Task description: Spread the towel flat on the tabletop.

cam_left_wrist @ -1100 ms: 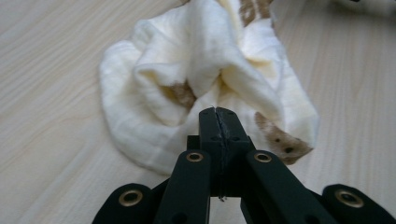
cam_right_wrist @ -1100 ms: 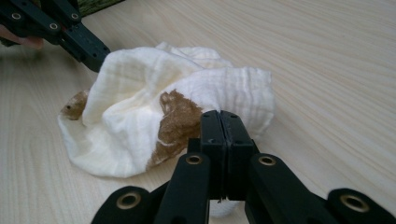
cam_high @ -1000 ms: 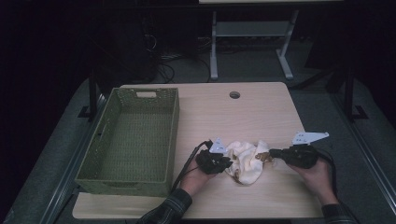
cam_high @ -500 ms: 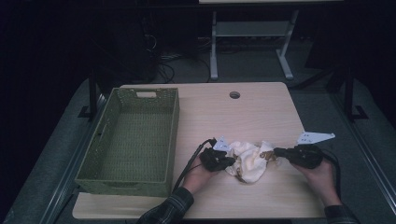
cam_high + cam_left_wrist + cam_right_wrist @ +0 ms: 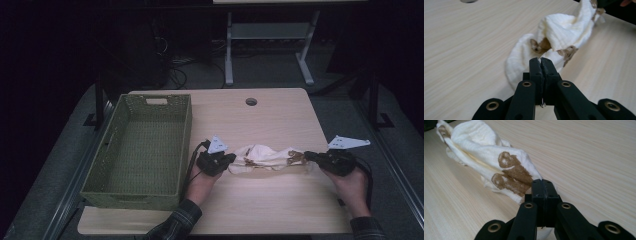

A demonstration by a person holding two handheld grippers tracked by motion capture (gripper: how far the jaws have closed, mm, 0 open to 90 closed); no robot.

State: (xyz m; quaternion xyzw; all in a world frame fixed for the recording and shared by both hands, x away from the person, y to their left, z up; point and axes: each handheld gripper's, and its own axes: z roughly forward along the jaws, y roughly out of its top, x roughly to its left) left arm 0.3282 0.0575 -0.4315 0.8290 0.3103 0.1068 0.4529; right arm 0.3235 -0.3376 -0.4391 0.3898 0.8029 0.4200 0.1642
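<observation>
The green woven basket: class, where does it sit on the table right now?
In the high view the green woven basket stands on the left part of the light wooden table, just left of the left gripper.

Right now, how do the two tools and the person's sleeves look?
Both tools, left tool and right tool, are black, with brass-coloured rivets, a grey three-cornered plate on top and a black cable. The left sleeve is dark plaid.

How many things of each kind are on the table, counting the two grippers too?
Cloth, white with brown patches: 1
Green woven basket: 1
Grippers, each shut on one end of the cloth: 2, left gripper and right gripper
Total: 4
</observation>
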